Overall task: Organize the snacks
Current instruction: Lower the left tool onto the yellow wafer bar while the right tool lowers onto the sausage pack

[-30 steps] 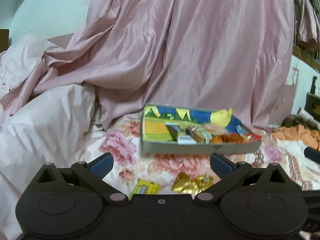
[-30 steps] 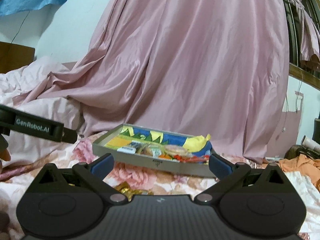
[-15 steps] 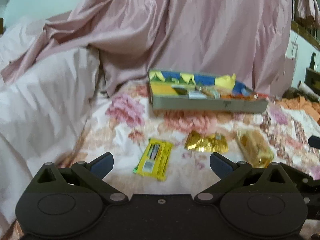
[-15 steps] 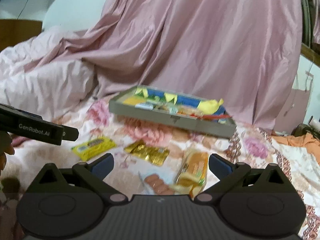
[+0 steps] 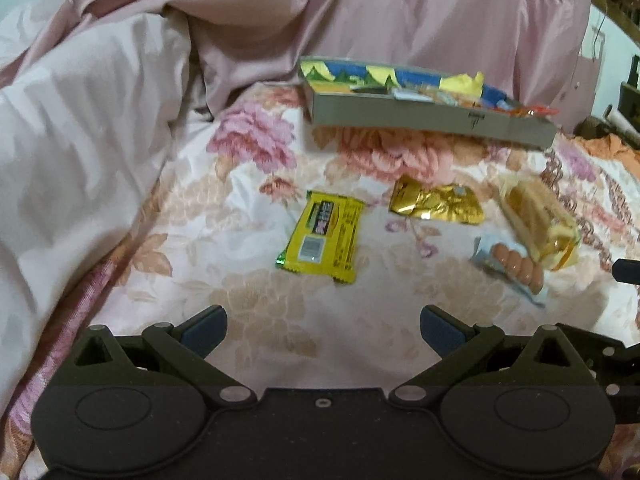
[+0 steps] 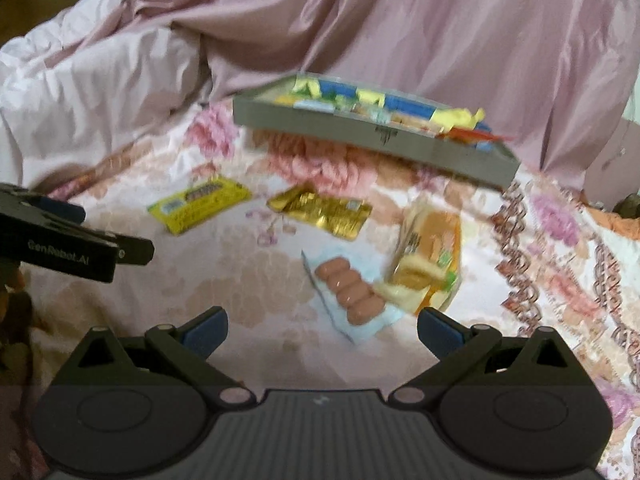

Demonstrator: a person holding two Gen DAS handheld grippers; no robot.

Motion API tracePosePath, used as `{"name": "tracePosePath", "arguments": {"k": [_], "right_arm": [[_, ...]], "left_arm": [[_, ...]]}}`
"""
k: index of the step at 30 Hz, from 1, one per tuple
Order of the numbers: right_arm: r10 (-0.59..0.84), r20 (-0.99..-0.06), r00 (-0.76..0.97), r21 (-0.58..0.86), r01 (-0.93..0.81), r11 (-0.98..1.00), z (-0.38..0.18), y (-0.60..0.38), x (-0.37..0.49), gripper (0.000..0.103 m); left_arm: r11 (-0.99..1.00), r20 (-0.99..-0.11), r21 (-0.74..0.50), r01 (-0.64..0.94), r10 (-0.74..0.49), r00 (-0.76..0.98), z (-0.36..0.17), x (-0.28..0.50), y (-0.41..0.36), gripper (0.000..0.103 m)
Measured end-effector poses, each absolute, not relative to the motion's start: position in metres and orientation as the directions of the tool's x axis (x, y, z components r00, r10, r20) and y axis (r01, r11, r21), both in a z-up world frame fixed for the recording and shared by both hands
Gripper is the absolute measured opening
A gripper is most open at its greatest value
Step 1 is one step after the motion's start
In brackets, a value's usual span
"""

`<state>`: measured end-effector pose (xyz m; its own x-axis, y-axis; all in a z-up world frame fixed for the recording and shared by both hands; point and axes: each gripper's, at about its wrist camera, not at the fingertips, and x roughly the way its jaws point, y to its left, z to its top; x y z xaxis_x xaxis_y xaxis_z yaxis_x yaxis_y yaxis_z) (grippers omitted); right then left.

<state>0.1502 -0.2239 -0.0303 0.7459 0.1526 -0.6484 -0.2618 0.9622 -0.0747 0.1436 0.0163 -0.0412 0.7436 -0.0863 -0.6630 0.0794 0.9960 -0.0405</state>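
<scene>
Both grippers hang over the floral bedsheet (image 5: 248, 248) with nothing in them: the left gripper (image 5: 322, 328) has its blue-padded fingers spread wide, and the right gripper (image 6: 322, 328) is just as wide apart. Four snacks lie loose on the sheet: a yellow wrapper (image 5: 322, 236) at 12 o'clock from the left gripper, a gold foil packet (image 5: 436, 204) at 1 o'clock, then a sausage pack (image 6: 350, 294) touching a clear-wrapped bread pack (image 6: 430, 260), at 12 and 1 o'clock from the right gripper. Beyond them sits the shallow cardboard tray (image 5: 424, 118) already holding assorted snacks, against pink draped fabric (image 5: 420, 12)
</scene>
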Motion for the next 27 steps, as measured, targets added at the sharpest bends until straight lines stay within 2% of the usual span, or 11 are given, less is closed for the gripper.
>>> {"name": "tracePosePath", "arguments": {"k": [8,17,27], "right_arm": [[0.146,-0.735,0.662,-0.059,-0.277,0.959,-0.053,-0.229,0.177,0.103],[0.108,-0.714,0.692,-0.127,-0.28,0.952,-0.064,-0.227,0.2,0.103],[0.141,-0.699,0.701,-0.069,-0.263,0.962,-0.076,-0.232,0.23,0.103]], "left_arm": [[0.994,-0.686,0.011,0.108,-0.071,0.725,-0.048,0.164,0.012,0.102],[0.994,-0.695,0.003,0.113,-0.079,0.714,-0.054,0.194,0.011,0.102],[0.996,-0.651,0.005,0.09,-0.065,0.757,-0.055,0.222,0.015,0.102]]}}
